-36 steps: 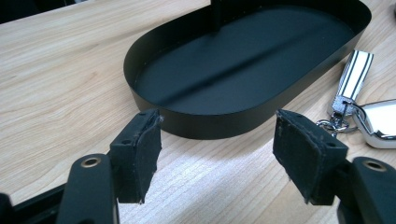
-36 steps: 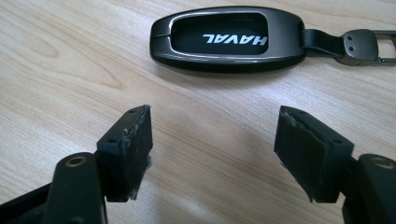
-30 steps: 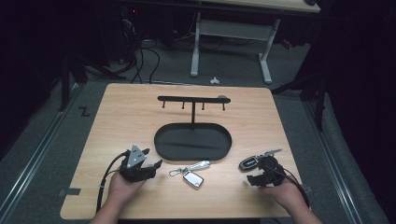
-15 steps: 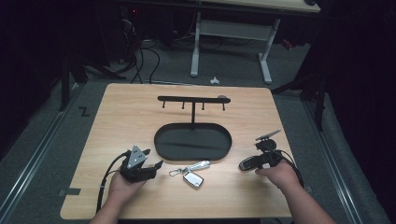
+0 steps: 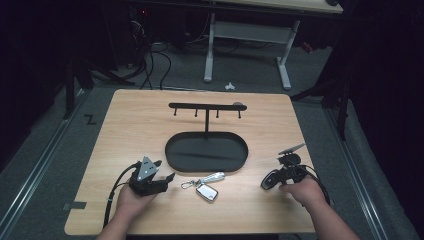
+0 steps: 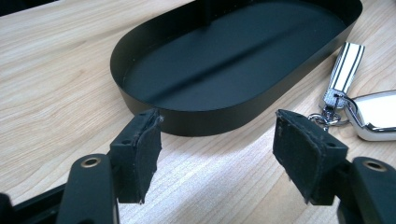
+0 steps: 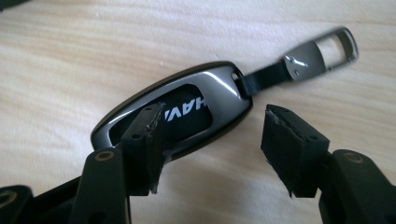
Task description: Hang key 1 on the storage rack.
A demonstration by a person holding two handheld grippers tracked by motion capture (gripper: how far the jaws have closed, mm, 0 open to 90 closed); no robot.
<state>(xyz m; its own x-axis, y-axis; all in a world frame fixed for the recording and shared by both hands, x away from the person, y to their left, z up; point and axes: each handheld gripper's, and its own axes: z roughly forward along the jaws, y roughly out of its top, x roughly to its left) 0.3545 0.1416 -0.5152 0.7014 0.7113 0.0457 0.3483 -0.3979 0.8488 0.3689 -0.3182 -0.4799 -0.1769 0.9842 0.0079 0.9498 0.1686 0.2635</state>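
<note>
1. The right gripper [image 7: 212,149] has its fingers [image 7: 289,144] parted and not yet clamped on anything; they have just been closing, with the dark key fob [image 7: 175,109] lying partly between them on the desk [image 5: 150,130]. Its left finger overlaps the fob's near edge while the right finger stands clear of the shell, so the closing could catch only a corner and flip the fob away.
2. The fob lies slantwise across the gap between the fingers. I judge that a squeeze on its rounded, glossy shell could make it pivot or squirt forward instead of seating flat between the pads.
3. The fob's strap and metal clip [image 7: 322,51] trail beyond the right fingertip. If the fob is lifted by one end, that tail could swing and drag on the desk.
4. The left gripper [image 6: 219,154] rests with its fingers [image 6: 140,154] released and nothing between them, just in front of the wall of the black tray [image 6: 196,119].
5. The silver key fob [image 6: 378,116] and its striped strap [image 6: 345,65] lie just beyond the left gripper's right finger, touching neither finger. A sideways shift of that hand could nudge them.
6. In the high view the rack of hooks [image 5: 206,106] stands behind the tray, well apart from both grippers; a weak grip could drop the dark key fob on the way there.
</note>
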